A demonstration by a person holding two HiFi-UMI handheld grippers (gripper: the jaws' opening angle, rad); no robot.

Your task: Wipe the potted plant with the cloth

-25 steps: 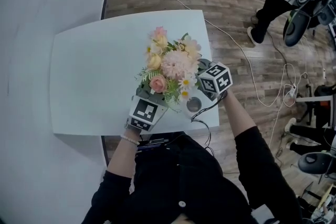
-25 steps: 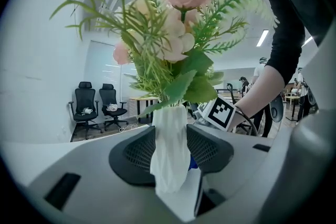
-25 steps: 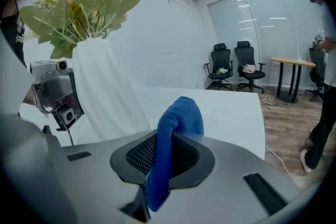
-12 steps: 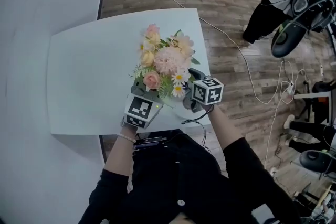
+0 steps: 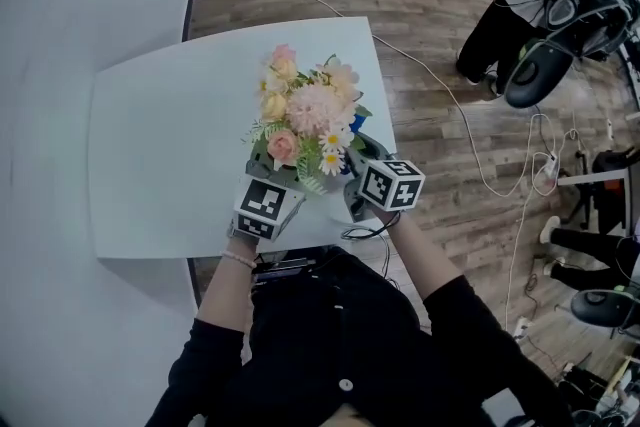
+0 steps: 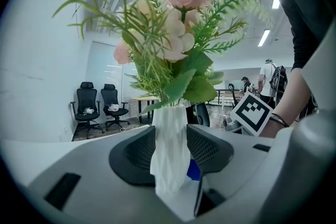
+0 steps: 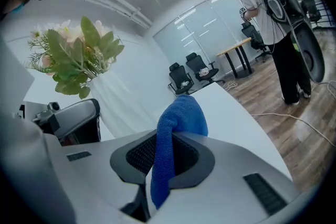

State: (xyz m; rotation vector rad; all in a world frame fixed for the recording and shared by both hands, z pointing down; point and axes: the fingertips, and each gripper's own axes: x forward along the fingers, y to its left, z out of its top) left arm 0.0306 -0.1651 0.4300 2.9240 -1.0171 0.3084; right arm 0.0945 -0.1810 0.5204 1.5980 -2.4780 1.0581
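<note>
A person, seen from above, stands at a white rounded table holding a gripper in each hand. The potted plant, a bouquet of pink, peach and white artificial flowers with green fern leaves, rises from a white faceted vase near the table's near edge. The left gripper has its two dark ribbed jaws pressed against the vase's sides, gripping it low down. The right gripper, just right of the vase, pinches a blue fuzzy cloth between its jaws. The cloth's folded top sticks up above them, just beside the vase. Whether it touches the vase cannot be told. A wood-plank floor with a trailing white cable lies beyond the table.
</note>
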